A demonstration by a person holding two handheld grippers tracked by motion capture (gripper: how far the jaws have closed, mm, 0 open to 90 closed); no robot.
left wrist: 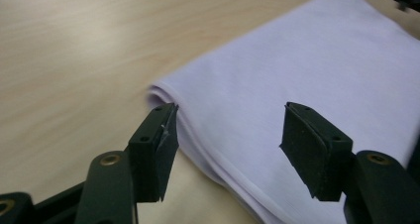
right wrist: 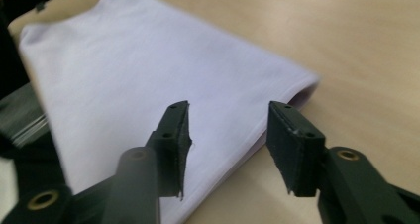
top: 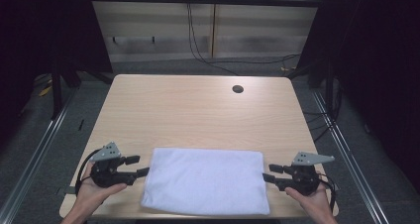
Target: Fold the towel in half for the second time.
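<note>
Left tongs [top: 141, 166] and right tongs [top: 268, 173] gape wide beside the folded towel's [top: 208, 180] ends, gripping nothing.

Both hands come in from the near edge, the left hand [top: 91, 189] holding the left gripper [top: 138, 166] and the right hand [top: 312, 196] holding the right gripper [top: 271, 173], each pointing inward toward the other with its black fingers [left wrist: 153, 149] spread apart.
</note>
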